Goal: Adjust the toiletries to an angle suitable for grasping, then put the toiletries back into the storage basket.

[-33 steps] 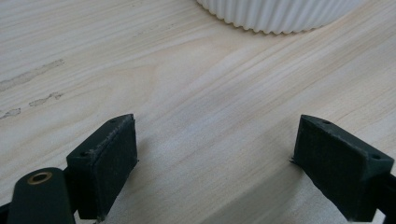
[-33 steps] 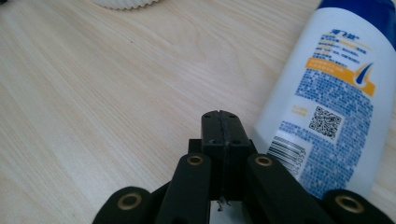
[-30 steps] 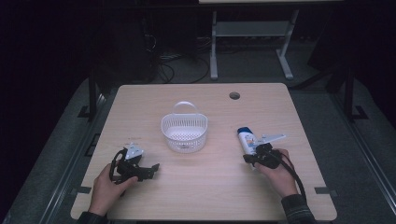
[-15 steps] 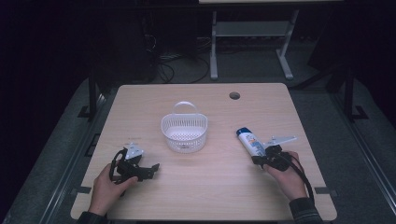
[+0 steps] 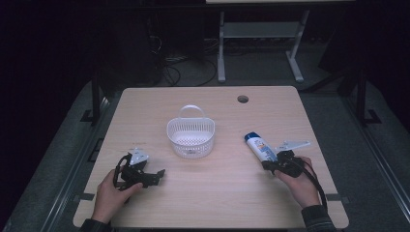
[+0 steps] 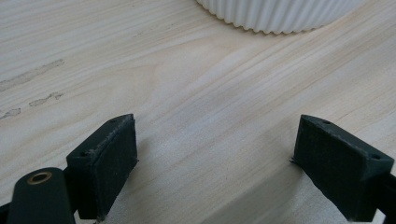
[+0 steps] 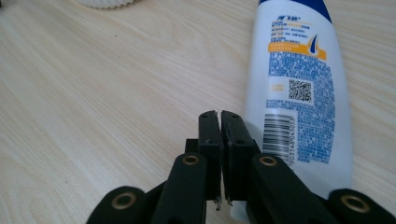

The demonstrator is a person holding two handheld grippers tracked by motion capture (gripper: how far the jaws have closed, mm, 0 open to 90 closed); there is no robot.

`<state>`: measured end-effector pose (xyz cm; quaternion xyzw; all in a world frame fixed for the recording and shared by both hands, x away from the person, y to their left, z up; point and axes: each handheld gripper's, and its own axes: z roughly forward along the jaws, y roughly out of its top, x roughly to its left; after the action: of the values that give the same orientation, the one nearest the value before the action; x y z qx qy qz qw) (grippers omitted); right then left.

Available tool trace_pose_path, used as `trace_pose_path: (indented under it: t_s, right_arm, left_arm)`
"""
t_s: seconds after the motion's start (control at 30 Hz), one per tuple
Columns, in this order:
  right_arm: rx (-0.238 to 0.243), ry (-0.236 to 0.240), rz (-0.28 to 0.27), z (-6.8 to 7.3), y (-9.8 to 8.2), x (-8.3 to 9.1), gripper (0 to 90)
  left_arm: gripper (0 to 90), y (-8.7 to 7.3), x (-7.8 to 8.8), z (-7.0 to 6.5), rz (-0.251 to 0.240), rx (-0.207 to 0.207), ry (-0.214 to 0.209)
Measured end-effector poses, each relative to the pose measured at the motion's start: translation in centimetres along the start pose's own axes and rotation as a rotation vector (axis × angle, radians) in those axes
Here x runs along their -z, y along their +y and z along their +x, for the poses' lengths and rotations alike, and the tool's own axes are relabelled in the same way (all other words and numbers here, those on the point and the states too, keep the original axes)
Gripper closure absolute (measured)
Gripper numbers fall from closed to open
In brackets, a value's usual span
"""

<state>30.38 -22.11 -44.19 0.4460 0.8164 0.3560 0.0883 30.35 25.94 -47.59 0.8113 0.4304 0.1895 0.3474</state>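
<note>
A white shampoo bottle point(image 5: 259, 147) with a blue cap lies flat on the wooden table, right of a white ribbed basket point(image 5: 190, 145). My right gripper point(image 5: 267, 166) rests just behind the bottle's base. In the right gripper view the bottle point(image 7: 299, 79) lies to the right of my jaws. The right gripper point(image 7: 219, 114) has just been opening by a sliver, its pads all but touching, with nothing between them. My left gripper point(image 5: 157, 175) lies on the table at the front left. Its jaws point(image 6: 217, 149) stand wide open over bare wood, with the basket's wall point(image 6: 280, 14) ahead.
The table point(image 5: 232, 193) has a round cable hole point(image 5: 242, 99) at the back right. A dark floor with cables and a white metal stand point(image 5: 261, 34) lies beyond the far edge. The basket's handle point(image 5: 192, 108) stands upright.
My right hand has drawn back a little from the bottle, toward the right and the near edge. The bottle, the basket and my left hand have stayed put.
</note>
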Motion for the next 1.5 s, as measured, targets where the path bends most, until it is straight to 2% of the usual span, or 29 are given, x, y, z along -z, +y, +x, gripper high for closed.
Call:
trace_pose_path:
  t_s: [0.07, 0.1, 0.17, 0.2, 0.23, 0.27, 0.3, 0.33, 0.37, 0.47, 0.57, 0.6, 0.9, 1.2, 1.5]
  right_arm:
    - [0.004, 0.005, -0.008, 0.0, 0.1, 0.0, 80.2]
    - [0.006, 0.009, -0.009, 0.1, 0.2, 0.0, 72.6]
    - [0.006, 0.01, -0.013, 0.2, 0.2, 0.0, 69.5]
    - [0.013, 0.015, -0.019, 0.3, 0.4, 0.0, 62.4]
    - [0.013, 0.015, -0.019, 0.3, 0.4, 0.0, 62.4]
    - [0.02, 0.026, -0.027, 0.4, 0.6, 0.0, 55.8]
    - [0.02, 0.026, -0.027, 0.4, 0.6, 0.0, 55.8]
    - [0.013, 0.028, -0.035, 0.5, 0.8, 0.1, 49.9]
    - [0.013, 0.028, -0.035, 0.5, 0.8, 0.1, 49.9]
    - [0.022, 0.008, -0.051, 0.5, 1.3, 0.4, 40.8]
    - [0.026, -0.001, -0.059, 0.4, 1.5, 0.5, 38.5]
    - [0.015, -0.003, -0.066, 0.3, 1.6, 0.5, 35.2]
    - [-0.001, -0.018, -0.062, -0.5, 2.7, 0.2, 30.4]
    - [0.005, -0.045, -0.046, -1.5, 4.2, 0.1, 29.3]
    - [-0.008, -0.061, -0.027, -2.2, 5.1, -0.2, 29.1]
  left_arm:
    - [12.6, 0.0, 0.0, 0.0, 0.0, 0.0, 0.0]
    - [12.6, 0.0, 0.0, 0.0, -0.001, 0.0, 0.0]
    - [12.6, 0.0, 0.0, 0.0, 0.0, 0.0, 0.0]
    - [12.6, 0.0, 0.0, 0.0, 0.0, 0.0, 0.0]
    - [12.6, 0.0, 0.0, 0.0, 0.0, 0.0, 0.0]
    - [12.6, 0.0, 0.0, 0.0, 0.0, 0.0, 0.0]
    - [12.6, 0.0, 0.0, 0.0, 0.0, 0.0, 0.0]
    - [12.6, 0.0, 0.0, 0.0, 0.0, 0.001, 0.0]
    - [12.6, 0.0, 0.0, 0.0, 0.0, 0.0, -0.001]
    - [12.6, 0.0, 0.0, 0.0, 0.0, 0.0, 0.0]
    - [12.6, 0.0, 0.0, 0.0, 0.0, 0.001, 0.0]
    - [12.6, 0.0, 0.0, 0.0, -0.001, 0.001, 0.0]
    - [12.6, 0.0, 0.0, 0.0, 0.004, -0.003, -0.001]
    - [12.6, 0.0, 0.0, 0.0, 0.006, -0.003, 0.0]
    - [12.6, 0.0, 0.0, 0.0, 0.006, -0.003, 0.0]
